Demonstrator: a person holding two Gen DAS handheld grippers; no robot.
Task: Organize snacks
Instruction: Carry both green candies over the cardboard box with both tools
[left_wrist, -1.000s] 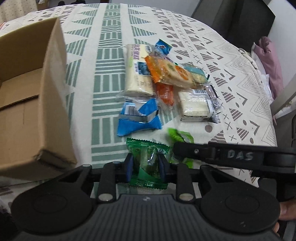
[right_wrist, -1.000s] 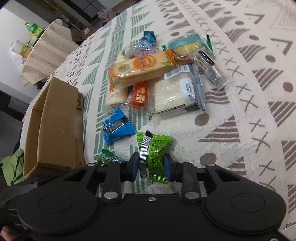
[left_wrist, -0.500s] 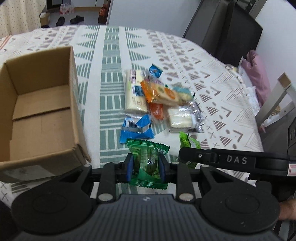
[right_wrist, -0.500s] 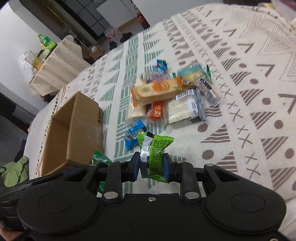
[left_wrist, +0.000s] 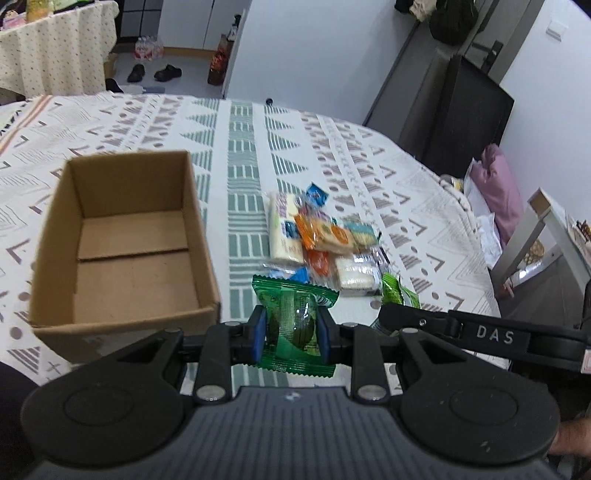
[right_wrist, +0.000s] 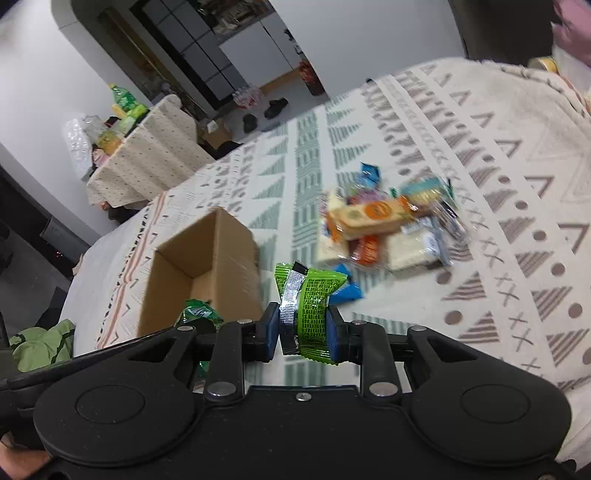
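The left gripper (left_wrist: 291, 334) is clamped on a dark green snack packet (left_wrist: 293, 325), held above the patterned tablecloth (left_wrist: 243, 147) just beside the near corner of the open cardboard box (left_wrist: 125, 243). The right gripper (right_wrist: 301, 334) is clamped on a lime green snack packet (right_wrist: 310, 302), with the box (right_wrist: 207, 273) off to its left. The step in hand looks like carrying both packets to the box. Best to bring each packet over the bare box floor, clear the rim, and lower before letting go, one gripper after the other so they do not collide. The remaining snack pile (left_wrist: 325, 247) lies on the cloth beyond.
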